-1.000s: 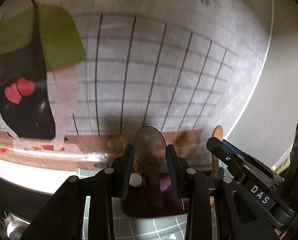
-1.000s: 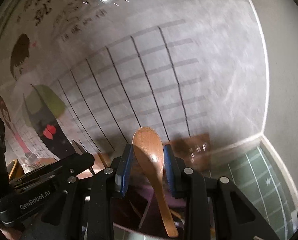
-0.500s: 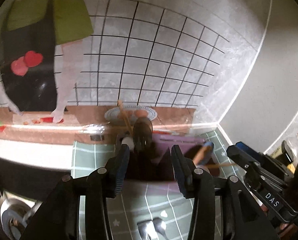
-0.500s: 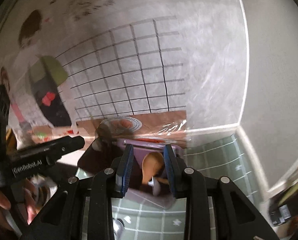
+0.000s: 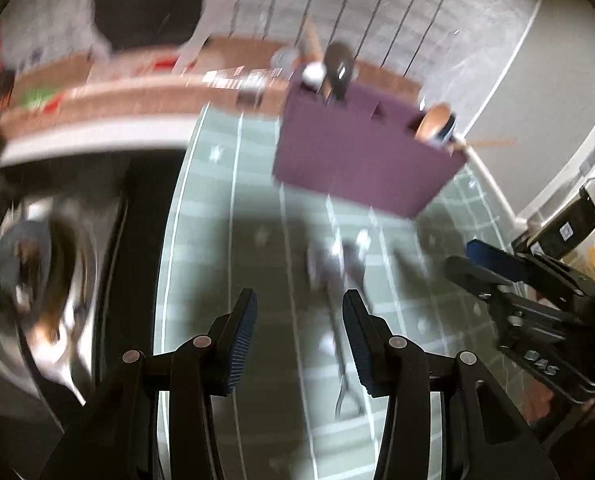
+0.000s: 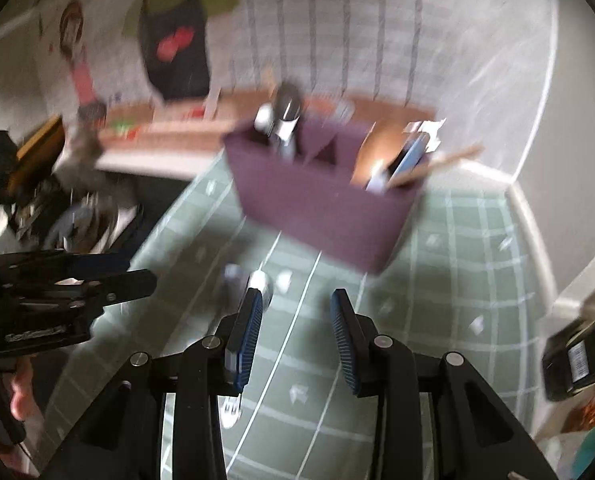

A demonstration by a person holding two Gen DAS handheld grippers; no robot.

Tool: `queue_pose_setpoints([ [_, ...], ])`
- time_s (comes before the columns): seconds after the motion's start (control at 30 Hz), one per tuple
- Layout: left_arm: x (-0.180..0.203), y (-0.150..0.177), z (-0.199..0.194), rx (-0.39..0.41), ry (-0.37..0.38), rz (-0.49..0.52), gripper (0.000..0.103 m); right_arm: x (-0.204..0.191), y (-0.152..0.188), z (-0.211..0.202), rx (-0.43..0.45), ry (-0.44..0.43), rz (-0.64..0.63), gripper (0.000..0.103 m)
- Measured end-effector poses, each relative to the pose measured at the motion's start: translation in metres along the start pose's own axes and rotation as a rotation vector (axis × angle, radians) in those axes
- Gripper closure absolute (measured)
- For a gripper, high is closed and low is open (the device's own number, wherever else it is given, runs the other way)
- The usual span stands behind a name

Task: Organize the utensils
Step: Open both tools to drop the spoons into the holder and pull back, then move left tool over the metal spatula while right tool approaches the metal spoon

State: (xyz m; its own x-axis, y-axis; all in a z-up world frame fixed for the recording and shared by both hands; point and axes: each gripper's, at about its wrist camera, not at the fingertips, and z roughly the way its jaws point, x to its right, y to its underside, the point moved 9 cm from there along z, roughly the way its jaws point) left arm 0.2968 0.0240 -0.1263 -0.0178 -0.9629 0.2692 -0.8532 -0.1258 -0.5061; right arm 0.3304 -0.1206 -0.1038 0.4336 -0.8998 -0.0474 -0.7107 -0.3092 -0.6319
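A purple utensil holder point(image 5: 361, 152) point(image 6: 321, 204) stands on the green checked mat point(image 5: 257, 208) near the wall. A dark spoon point(image 5: 337, 68) stands in its left compartment, and a wooden spoon point(image 5: 433, 122) with other utensils in its right one. Metal utensils point(image 5: 337, 272) lie on the mat in front of the holder; one of them point(image 6: 257, 284) shows by my right gripper's left finger. My left gripper point(image 5: 297, 320) is open and empty above the mat. My right gripper point(image 6: 295, 316) is open and empty. Both views are blurred.
A sink with dishes point(image 5: 25, 280) lies left of the mat. A brown ledge point(image 5: 137, 84) runs along the tiled wall behind the holder. Each gripper shows in the other's view, the right one point(image 5: 517, 304) at right, the left one point(image 6: 57, 292) at left.
Both grippers let go of their spoons, which now stand in the purple holder. Both have opened, pulled back and tilted down toward the mat.
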Motion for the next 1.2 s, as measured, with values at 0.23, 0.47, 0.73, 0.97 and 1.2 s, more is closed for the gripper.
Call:
queue_pose_setpoints([
  [0.23,-0.019,0.032,-0.011,-0.01,-0.027,-0.067,0.057,-0.027,0.035,0.038,-0.105,-0.062,-0.049,0.069],
  [0.47,-0.028,0.037,-0.017,-0.01,-0.037,-0.078,0.057,-0.033,0.035,0.064,-0.141,-0.038,-0.071,0.069],
  [0.73,-0.009,0.03,0.005,-0.039,0.001,-0.027,0.057,-0.029,0.028,0.069,-0.105,0.018,-0.098,0.081],
  [0.97,0.013,0.012,0.04,-0.068,0.021,0.032,0.057,0.008,0.035,0.063,-0.101,0.064,-0.038,0.081],
  [1.2,0.029,-0.008,0.076,-0.08,-0.001,0.078,0.057,0.031,0.044,0.053,-0.101,0.013,0.022,0.081],
])
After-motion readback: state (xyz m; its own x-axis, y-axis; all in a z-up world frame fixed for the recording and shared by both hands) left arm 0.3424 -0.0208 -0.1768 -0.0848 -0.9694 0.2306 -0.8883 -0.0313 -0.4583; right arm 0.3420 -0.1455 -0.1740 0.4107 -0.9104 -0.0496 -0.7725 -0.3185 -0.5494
